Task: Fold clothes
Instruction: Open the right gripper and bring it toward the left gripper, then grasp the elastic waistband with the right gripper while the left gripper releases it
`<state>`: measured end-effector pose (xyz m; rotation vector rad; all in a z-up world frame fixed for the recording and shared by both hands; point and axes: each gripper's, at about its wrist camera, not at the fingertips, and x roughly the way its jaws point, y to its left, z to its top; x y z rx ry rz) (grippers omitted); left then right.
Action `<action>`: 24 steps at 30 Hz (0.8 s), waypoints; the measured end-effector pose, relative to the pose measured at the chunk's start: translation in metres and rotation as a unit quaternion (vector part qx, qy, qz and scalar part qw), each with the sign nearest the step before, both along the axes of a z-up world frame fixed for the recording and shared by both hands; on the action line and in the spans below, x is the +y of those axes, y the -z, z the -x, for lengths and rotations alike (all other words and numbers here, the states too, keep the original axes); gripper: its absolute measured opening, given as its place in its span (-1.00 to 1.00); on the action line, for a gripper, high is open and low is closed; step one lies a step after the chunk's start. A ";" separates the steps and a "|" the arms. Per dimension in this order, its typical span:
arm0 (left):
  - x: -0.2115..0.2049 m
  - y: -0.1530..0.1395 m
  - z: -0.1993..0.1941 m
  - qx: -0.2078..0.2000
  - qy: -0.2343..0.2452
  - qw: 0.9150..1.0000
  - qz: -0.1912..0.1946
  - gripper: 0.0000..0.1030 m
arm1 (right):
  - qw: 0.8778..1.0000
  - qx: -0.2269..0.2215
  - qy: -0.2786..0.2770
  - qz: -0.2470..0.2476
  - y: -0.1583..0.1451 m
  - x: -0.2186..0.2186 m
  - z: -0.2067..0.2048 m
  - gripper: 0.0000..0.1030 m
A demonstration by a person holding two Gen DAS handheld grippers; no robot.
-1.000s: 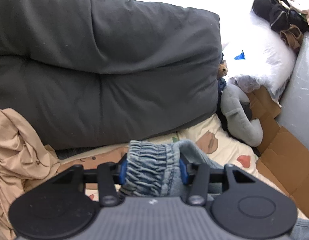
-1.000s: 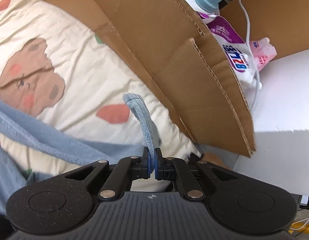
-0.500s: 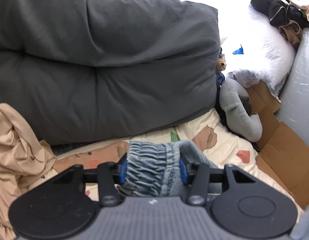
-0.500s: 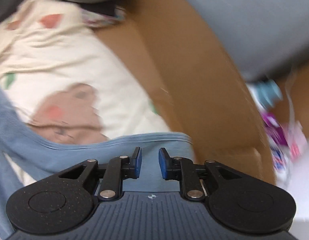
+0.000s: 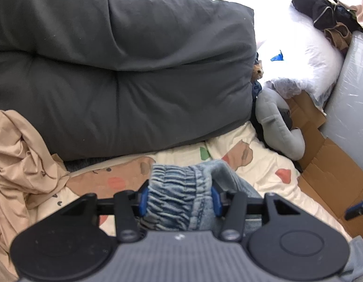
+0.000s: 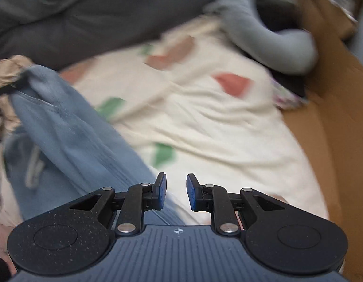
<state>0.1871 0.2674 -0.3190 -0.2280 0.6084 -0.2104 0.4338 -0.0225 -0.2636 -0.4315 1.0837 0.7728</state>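
My left gripper [image 5: 180, 199] is shut on the gathered elastic waistband of a pair of light blue denim trousers [image 5: 179, 188], held just above a cream bedsheet with bear prints [image 5: 259, 164]. In the right wrist view the trousers [image 6: 71, 127] lie stretched across the sheet [image 6: 216, 122] to the left of my right gripper [image 6: 176, 192], which is open and empty above the sheet. That view is motion-blurred.
A big dark grey duvet [image 5: 125, 70] fills the back. A crumpled tan garment [image 5: 19, 155] lies at the left. A grey plush toy [image 5: 275, 122], white pillows [image 5: 306, 58], flattened cardboard [image 5: 327, 176] and a grey wall panel [image 5: 350, 94] are at the right.
My right gripper opened and let go of the trouser hem, then swung left from the cardboard and detergent bottles toward the bed. My left gripper kept its hold and barely moved.
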 end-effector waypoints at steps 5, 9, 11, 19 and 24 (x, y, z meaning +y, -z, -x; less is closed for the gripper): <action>0.002 0.005 0.004 0.003 0.003 1.000 -0.002 0.02 | 0.997 0.007 -0.067 -0.025 -0.001 0.062 0.008 -0.51; 0.002 0.008 0.009 0.002 0.006 1.000 -0.009 0.03 | 0.992 0.005 -0.120 -0.042 -0.003 0.105 0.017 -0.45; 0.001 0.009 0.011 0.000 0.010 1.000 -0.017 0.04 | 0.988 0.002 -0.147 -0.051 -0.005 0.127 0.022 -0.38; 0.000 0.012 0.019 -0.006 0.029 0.999 -0.041 0.04 | 0.963 0.003 -0.257 -0.081 -0.018 0.214 0.029 -0.02; 0.001 0.015 0.022 -0.007 0.039 0.998 -0.050 0.04 | 0.938 0.010 -0.340 -0.062 -0.016 0.261 0.036 0.05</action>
